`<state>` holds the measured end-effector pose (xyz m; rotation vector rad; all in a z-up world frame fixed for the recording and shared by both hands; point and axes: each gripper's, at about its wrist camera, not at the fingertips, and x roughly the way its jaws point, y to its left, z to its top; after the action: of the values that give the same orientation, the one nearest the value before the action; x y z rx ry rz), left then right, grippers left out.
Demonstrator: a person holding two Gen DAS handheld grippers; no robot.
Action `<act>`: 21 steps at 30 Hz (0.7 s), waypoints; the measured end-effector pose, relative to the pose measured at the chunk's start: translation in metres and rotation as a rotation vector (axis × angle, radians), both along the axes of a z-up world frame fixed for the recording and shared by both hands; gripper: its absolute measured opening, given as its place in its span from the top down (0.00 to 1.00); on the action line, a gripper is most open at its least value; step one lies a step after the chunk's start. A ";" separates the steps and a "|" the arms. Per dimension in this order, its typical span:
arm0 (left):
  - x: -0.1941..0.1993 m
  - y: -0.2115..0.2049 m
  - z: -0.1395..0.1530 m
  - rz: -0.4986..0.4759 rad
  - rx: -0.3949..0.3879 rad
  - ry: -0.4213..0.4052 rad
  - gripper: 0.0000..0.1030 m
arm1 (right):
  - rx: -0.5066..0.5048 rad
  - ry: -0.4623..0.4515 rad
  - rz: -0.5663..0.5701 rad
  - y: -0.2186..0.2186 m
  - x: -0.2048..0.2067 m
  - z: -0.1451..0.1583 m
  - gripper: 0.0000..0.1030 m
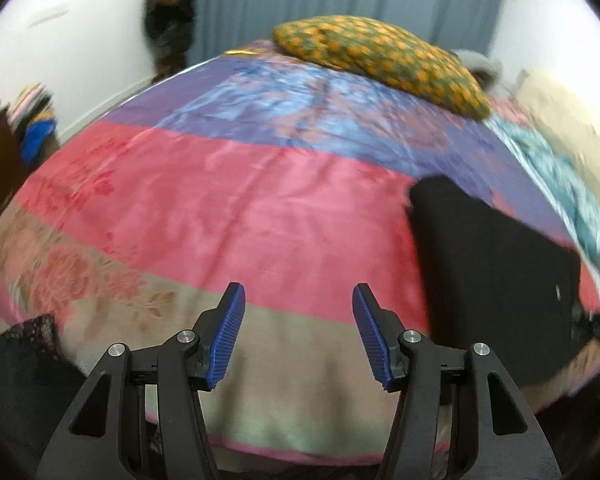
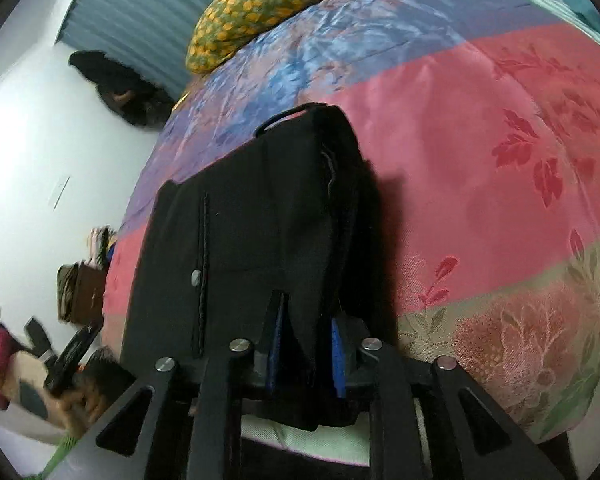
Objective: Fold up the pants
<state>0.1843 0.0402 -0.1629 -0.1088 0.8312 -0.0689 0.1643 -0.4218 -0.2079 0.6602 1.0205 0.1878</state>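
- Fingers on the left gripper (image 1: 299,300) stand wide apart with nothing between the blue ribbed pads (image 1: 233,326); it hovers over the beige and pink bands of the bedspread (image 1: 228,208), near the front edge of the bed; nothing touches it.
- Further right in the left wrist view, the black pants (image 1: 488,276) lie as a compact dark slab on the pink and purple bands, well apart from the open fingers; motion blur smears the edges, so I cannot tell how neat the folds are.
- At the far end of the bed sits a yellow-dotted pillow (image 1: 380,60), clear of the work; a teal cloth (image 1: 560,184) runs along the right edge beyond the pants.
- In the right wrist view, the right gripper (image 2: 306,344) is clamped on the near edge of the pants (image 2: 252,216); black fabric fills the narrow gap between its blue pads (image 2: 337,356); a seam, a small button and a belt loop at the far end show.
- Judged from the stacked layers, the garment looks already folded into a bundle, so the step in hand seems late: shifting or setting down the folded pants, or a last fold.
- Next move likely calls for lowering the held edge flat onto the bedspread and releasing without dragging layers askew; the free left gripper could press or square the bundle; slippery satin may let it slide.
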 end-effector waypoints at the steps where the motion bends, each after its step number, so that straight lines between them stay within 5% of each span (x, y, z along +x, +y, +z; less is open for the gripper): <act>1: -0.002 -0.009 0.000 -0.031 0.016 0.003 0.40 | -0.016 -0.011 -0.022 0.002 0.000 0.004 0.64; 3: -0.005 -0.024 0.002 -0.073 0.028 0.011 0.39 | -0.081 0.004 -0.028 0.007 0.002 0.009 0.50; 9: -0.018 -0.076 0.021 -0.233 0.043 -0.030 0.39 | -0.447 -0.124 -0.004 0.025 -0.014 0.068 0.47; 14: -0.015 -0.128 0.008 -0.360 0.112 -0.002 0.39 | -0.464 -0.295 0.064 0.059 -0.037 0.098 0.47; 18: -0.018 -0.150 -0.024 -0.415 0.247 0.053 0.34 | -0.437 -0.064 0.105 0.077 -0.032 0.034 0.47; 21: -0.023 -0.145 -0.010 -0.426 0.236 0.055 0.28 | -0.395 -0.102 0.027 0.071 -0.032 0.048 0.48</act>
<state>0.1611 -0.1049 -0.1729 0.2920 0.9008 -0.3686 0.1326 -0.3509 -0.1602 0.2753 0.9338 0.0401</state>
